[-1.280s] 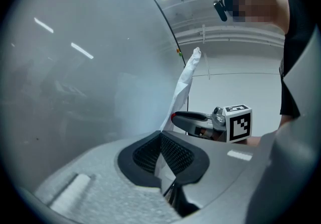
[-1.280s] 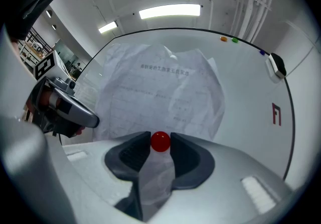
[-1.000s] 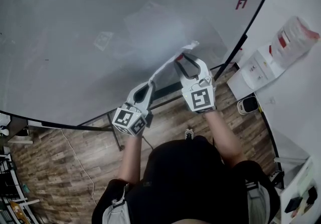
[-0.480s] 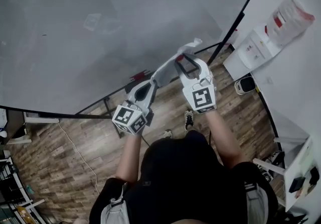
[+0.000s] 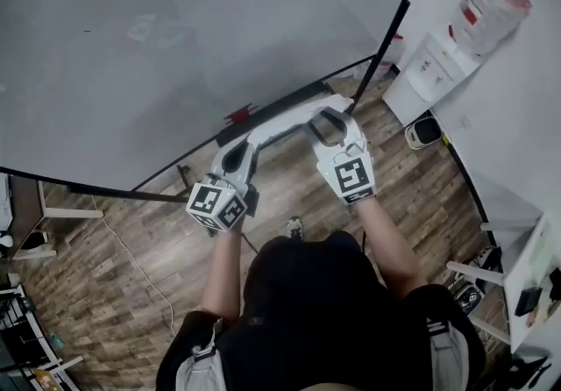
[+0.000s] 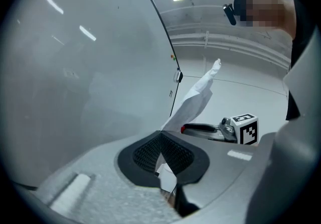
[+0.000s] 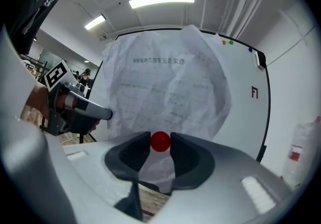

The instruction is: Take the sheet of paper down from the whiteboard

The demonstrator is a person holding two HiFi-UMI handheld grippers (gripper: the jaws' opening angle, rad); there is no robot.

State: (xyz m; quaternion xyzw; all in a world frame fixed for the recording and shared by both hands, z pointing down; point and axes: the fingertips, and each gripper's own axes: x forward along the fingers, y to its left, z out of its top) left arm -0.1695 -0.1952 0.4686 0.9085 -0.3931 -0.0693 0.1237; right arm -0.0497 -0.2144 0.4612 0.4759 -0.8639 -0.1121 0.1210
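While the sheet of paper [image 5: 285, 122] hung clear of the whiteboard [image 5: 131, 47], stretched from one pair of jaws to the other, a person held it by both ends above the wooden floor [image 5: 114, 240]. The left gripper [image 5: 238, 152] had its jaws clenched on one creased edge, with the paper rising beyond them. The right gripper [image 5: 326, 116] had its jaws grasping what looked like a red magnet [image 7: 160, 141], pinched between the pads with the sheet running behind and below it. With the paper already off the board, the step in hand appeared to be carrying it away. Doing that well called for both hands to travel together, leaving a little slack between the jaws so the crumpled sheet would not tear. The right grip needed to be firm, as the round magnet could slip out and take that edge of the sheet with it.
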